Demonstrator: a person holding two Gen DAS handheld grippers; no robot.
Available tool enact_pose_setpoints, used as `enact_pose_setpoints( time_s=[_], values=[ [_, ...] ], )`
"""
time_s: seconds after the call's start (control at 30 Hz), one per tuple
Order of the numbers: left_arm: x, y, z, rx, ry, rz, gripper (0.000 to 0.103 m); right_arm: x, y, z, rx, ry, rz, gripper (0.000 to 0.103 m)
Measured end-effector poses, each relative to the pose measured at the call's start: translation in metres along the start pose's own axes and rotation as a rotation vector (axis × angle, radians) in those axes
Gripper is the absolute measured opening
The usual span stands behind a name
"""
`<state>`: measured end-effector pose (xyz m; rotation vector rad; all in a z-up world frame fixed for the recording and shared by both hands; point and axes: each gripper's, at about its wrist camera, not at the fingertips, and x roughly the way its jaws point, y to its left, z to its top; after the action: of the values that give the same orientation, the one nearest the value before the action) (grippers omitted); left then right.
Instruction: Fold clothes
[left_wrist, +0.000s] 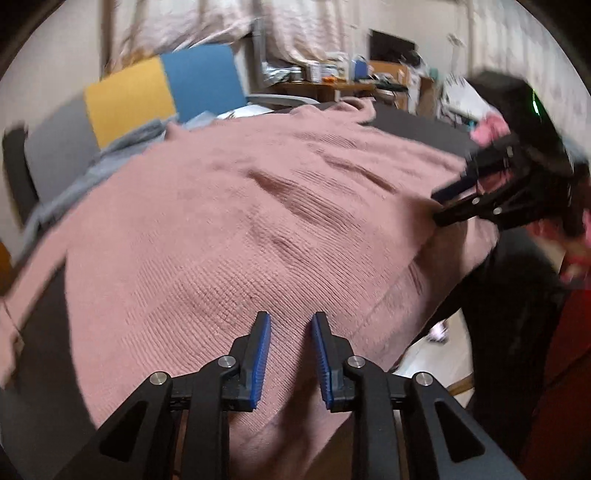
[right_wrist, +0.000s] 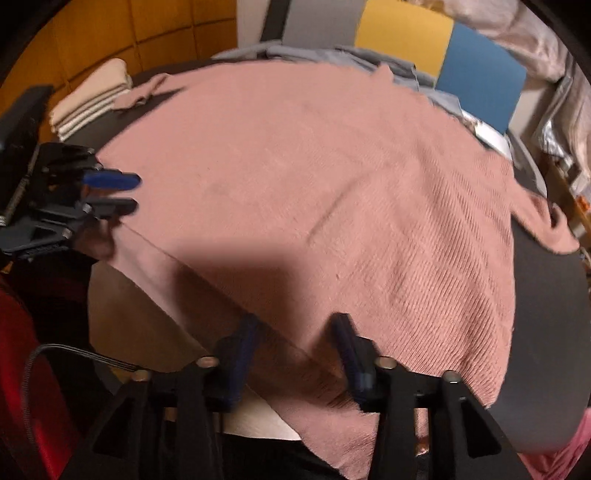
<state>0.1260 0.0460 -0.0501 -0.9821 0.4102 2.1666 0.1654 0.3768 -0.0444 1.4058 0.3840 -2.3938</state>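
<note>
The sweater (right_wrist: 314, 192) is spread across the table (right_wrist: 546, 332), with folded towels (right_wrist: 88, 99) set behind its far-left corner.

Dark table (right_wrist: 546, 332): pink sweater (right_wrist: 314, 177) spread, folded beige cloth (right_wrist: 92, 96).

Dim warm light, motion blur, fisheye-bent edges

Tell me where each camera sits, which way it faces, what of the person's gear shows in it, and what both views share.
Left wrist: sits on the left gripper, looking forward across the pink knit garment toward the chairs and cluttered desk; its own fingers open low in frame, the right gripper at the right edge.
Right wrist: sits on the right gripper, looking over the garment toward a folded cream stack; its fingers open, the left gripper at the left.
Shared: the garment, dark table, and both grippers.
</note>
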Motion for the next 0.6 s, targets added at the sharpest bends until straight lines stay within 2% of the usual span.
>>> enact_pose_setpoints(
  time_s=[0.1,0.27,0.4,0.53,0.6],
  values=[
    [-0.002,0.007,0.002,-0.065,0.007,-0.02,0.002,-0.003,-0.009,0.001,0.057,-0.006,0.033,0.003],
    [-0.029,-0.002,0.012,-0.041,-0.049,-0.019,0.002,-0.019,-0.006,0.003,0.059,-0.008,0.081,0.004],
    [-0.034,0.0,0.009,-0.038,-0.024,-0.05,0.002,-0.034,0.003,0.002,0.027,-0.001,0.112,0.003],
    [-0.013,0.007,-0.007,-0.06,0.068,-0.065,0.002,-0.013,0.004,-0.007,0.029,0.095,0.146,0.003],
    [-0.018,0.01,-0.008,-0.062,0.07,-0.111,0.002,0.003,-0.003,-0.012,0.072,0.159,0.186,0.005]
  ],
)
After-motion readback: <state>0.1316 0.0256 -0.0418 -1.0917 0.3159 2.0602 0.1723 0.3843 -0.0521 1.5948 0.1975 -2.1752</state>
